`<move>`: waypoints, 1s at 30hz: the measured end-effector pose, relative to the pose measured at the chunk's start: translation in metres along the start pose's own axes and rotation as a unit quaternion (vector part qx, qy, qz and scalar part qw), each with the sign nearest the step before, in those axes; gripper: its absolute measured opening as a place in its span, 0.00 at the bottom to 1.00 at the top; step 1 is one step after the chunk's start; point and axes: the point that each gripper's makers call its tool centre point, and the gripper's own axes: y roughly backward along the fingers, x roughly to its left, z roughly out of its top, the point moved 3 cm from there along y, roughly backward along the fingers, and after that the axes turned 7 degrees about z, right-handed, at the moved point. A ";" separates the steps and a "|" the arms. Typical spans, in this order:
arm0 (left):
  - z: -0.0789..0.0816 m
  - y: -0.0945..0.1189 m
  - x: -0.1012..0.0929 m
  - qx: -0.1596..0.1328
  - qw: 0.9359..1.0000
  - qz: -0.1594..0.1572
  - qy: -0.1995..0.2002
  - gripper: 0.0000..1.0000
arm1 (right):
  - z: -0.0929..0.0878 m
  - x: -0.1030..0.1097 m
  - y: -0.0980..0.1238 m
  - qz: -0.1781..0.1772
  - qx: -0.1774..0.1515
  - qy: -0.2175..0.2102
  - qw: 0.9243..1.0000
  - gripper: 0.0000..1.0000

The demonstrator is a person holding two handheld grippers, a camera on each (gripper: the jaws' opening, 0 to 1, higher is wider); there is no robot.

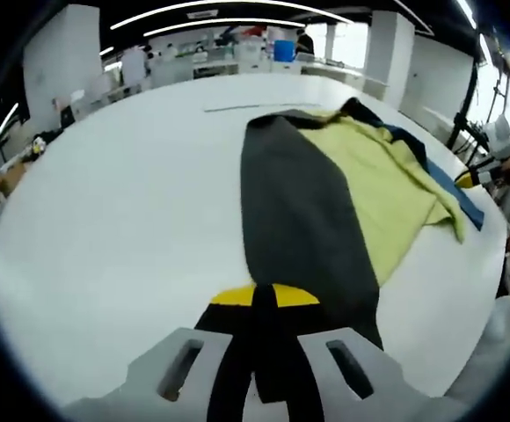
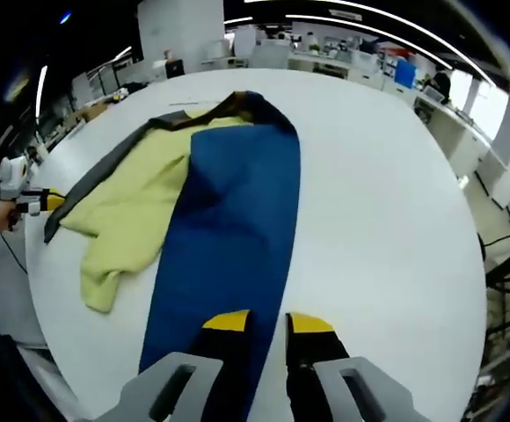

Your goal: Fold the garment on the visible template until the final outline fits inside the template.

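Both pairs of jaws are working the same garment from opposite sides of the white table. Seen from the left gripper view, the left gripper has its yellow-tipped jaws pressed together on the near end of the charcoal panel, which runs away from it toward the garment's far end. From the right gripper view, the right gripper has its jaws a little apart, with the edge of the blue panel lying between them; whether they actually bite the cloth I cannot tell. Between the two panels the yellow lining lies rumpled and spills toward the table's edge. A thin dark line just beyond the garment may be the template mark, though that is too faint to confirm. The risk, as I judge it: uneven pulls could skew the fold, the blue panel could slip free, or the loose yellow cloth could stay bunched and leave the outline overhanging.
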 end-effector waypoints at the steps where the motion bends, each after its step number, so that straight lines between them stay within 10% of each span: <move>1: 0.000 0.000 0.000 0.001 1.000 0.002 0.004 0.01 | 0.000 0.000 0.000 -0.001 0.000 -0.001 1.000 0.09; 13: 0.004 0.001 0.005 0.012 0.998 -0.003 0.062 0.00 | 0.001 -0.005 -0.001 0.000 -0.001 -0.028 1.000 0.00; 30: 0.056 0.013 0.051 -0.073 0.996 0.047 0.010 0.00 | 0.014 -0.067 0.023 -0.085 0.010 0.018 0.996 0.00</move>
